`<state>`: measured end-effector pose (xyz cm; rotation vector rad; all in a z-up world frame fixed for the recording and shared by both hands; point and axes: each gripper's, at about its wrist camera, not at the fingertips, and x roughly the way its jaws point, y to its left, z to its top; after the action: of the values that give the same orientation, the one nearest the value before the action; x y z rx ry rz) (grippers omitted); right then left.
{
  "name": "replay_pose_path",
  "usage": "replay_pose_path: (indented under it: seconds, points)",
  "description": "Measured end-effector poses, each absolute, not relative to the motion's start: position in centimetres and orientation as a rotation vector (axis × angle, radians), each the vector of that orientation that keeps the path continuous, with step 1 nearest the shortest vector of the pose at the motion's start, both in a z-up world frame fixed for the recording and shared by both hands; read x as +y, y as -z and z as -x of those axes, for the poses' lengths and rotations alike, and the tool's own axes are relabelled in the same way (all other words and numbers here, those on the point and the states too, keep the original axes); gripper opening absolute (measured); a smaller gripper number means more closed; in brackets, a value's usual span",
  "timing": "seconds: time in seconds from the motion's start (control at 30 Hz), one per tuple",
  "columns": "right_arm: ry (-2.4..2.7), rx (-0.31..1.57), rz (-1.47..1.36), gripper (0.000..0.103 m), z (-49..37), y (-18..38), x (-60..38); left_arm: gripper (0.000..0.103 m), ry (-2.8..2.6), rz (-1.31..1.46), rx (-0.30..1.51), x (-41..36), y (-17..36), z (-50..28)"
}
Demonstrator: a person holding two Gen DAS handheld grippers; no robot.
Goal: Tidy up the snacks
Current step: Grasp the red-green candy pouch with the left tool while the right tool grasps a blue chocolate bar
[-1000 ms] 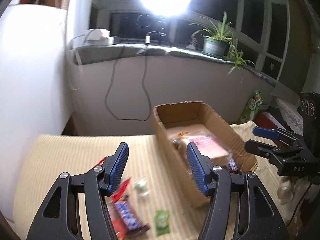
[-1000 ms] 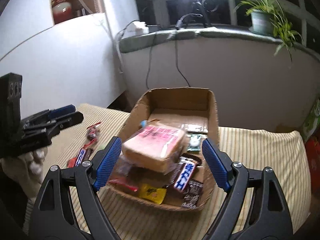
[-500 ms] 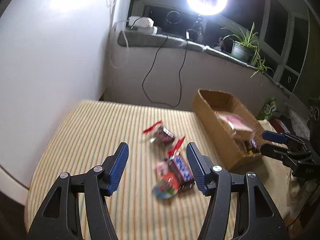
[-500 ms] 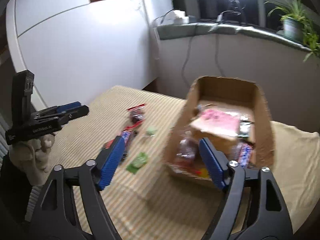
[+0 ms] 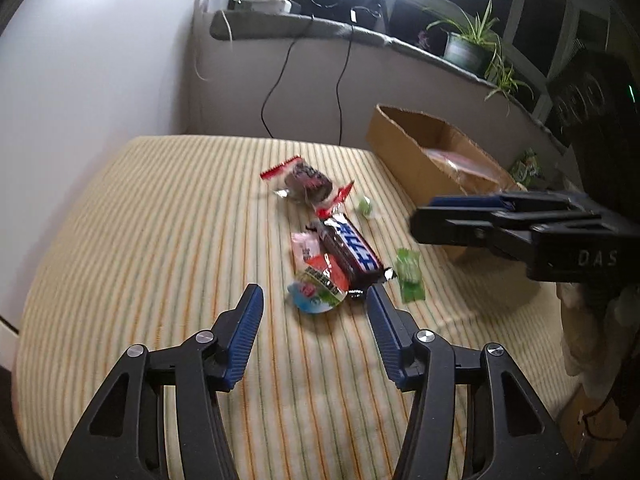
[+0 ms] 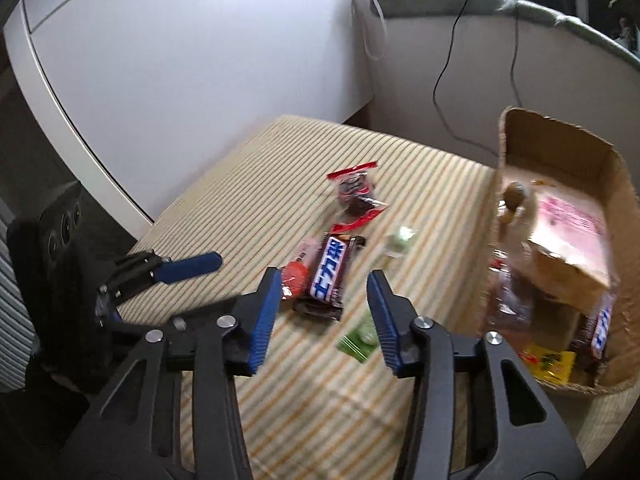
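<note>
While both views take in the loose snacks on the striped cloth (image 5: 160, 240), each adds its own:
Left view only: potted plant (image 5: 466, 50) on the sill.
Right view only: inside of the cardboard box (image 6: 516, 136), with a pink-labelled pack (image 6: 568, 220) and a yellow packet (image 6: 548, 362).
Snack bar (image 5: 352, 248) (image 6: 330, 272): lies on the cloth, touching a red-and-green packet (image 5: 320, 280).
Green sachet (image 5: 408, 276) (image 6: 358, 340): just beside the bar.
Left gripper (image 5: 316, 308) (image 6: 188, 266): fingers spread, empty, hovering before the pile.
Right gripper (image 6: 324, 300) (image 5: 452, 216): fingers spread, empty, above the bar.
</note>
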<state>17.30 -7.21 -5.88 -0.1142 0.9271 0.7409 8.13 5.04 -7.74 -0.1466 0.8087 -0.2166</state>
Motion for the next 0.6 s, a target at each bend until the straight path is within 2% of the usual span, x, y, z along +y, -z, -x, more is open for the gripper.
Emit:
replay_pose_path:
  seconds: [0.5, 0.6]
  points:
    - [-0.678, 1.078, 0.128, 0.043, -20.5, 9.1, -3.5, 0.051, 0.247, 0.109, 0.864, 4.4, 10.1, -10.1]
    - [-0.669, 1.097, 0.132, 0.038, -20.7, 9.8, -3.3, 0.051, 0.251, 0.094, 0.871, 4.1, 10.1, -10.4]
